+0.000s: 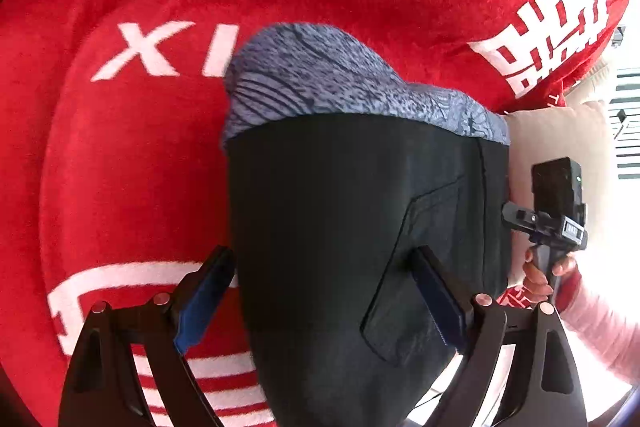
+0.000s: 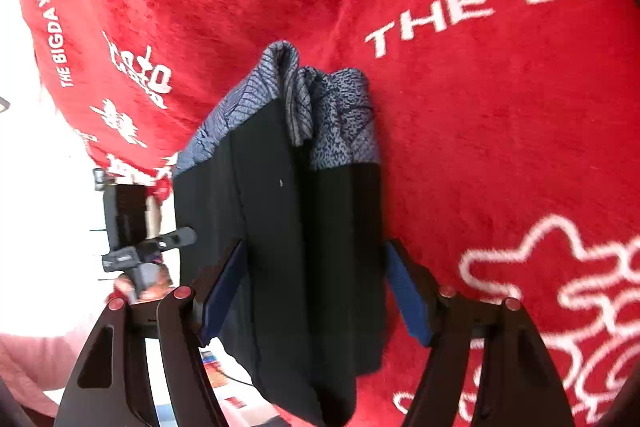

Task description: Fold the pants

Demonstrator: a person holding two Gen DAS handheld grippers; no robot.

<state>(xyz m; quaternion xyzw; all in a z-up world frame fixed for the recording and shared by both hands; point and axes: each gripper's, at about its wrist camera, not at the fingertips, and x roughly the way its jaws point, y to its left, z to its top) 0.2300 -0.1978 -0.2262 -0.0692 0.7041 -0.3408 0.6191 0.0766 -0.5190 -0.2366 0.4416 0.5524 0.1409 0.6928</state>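
both grippers, left gripper [image 1: 324,291] and right gripper [image 2: 316,287], spread open, dark pants [image 1: 352,227] already folded between the fingers on the red blanket [image 1: 120,167], patterned lining past the tips; better to flatten evenly, no dragging.

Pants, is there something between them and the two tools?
No, nothing visible. The pants lie on the red blanket, right between the open fingers of the left tool and of the right tool.
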